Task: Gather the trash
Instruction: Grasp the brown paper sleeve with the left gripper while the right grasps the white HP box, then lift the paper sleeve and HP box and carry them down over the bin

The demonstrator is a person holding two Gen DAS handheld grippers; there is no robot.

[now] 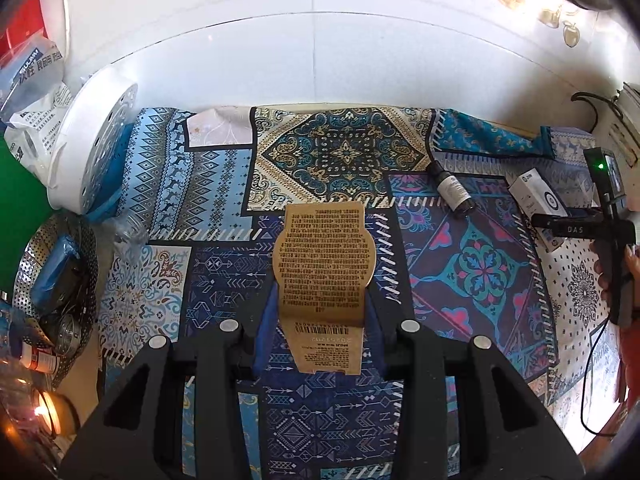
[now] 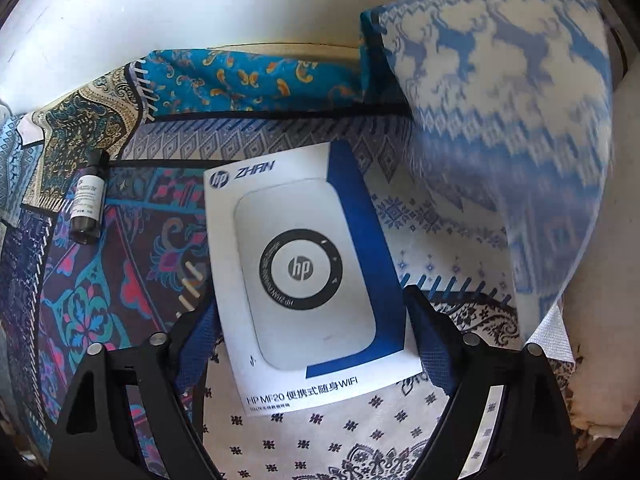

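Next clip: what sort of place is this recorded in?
Probably a home kitchen or dining corner, not a lab. A patchwork-print tablecloth covers a table against a white tiled wall, with a perforated steel steamer basket and a white cooker lid alongside.

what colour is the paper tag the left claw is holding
Kraft brown with black print, the paper tag clamped in the left claw; clearest in the left wrist view.

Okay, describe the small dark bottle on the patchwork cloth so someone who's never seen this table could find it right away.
Start at the patterned tablecloth and find the white HP box between the open fingers of the right hand-held gripper. Just beyond it, towards the wall, lies the dark bottle on its side. It is the only cylinder there, with a white label.
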